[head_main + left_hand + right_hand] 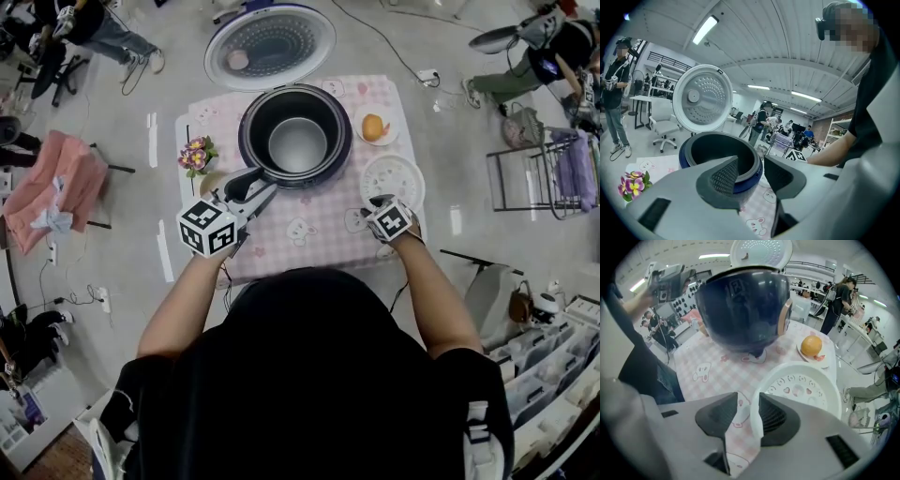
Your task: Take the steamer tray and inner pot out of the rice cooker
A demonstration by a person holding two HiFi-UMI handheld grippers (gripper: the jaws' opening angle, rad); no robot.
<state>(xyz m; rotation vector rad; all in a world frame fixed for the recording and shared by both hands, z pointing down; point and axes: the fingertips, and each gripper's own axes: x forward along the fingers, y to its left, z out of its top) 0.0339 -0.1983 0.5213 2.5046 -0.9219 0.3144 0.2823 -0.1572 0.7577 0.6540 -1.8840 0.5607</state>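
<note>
Straddling the near rim of the white steamer tray [801, 385], the right gripper [749, 411] has its jaws part open. The rim sits in the gap with cloth showing beside it, so there is no clamp. The steamer tray [394, 178] lies flat on the pink checked worktop [309, 225], at 4 o'clock from the rice cooker [246, 141] and out of it. The right gripper [380, 202] points steeply down at the tray's 6 o'clock edge.

The left gripper [255, 187] is at the cooker's 7 o'clock rim, with its jaws wide apart and holding nothing. In the left gripper view [751, 171] the cooker rim shows between the jaws, with a gap at the right pad.

The inner pot [297, 145] is still inside the cooker. The lid [270, 42] stands open at 12 o'clock. A plate [361, 117] with a round orange thing [373, 127] sits at 3 o'clock of the cooker, and flowers [195, 155] at 9 o'clock.
</note>
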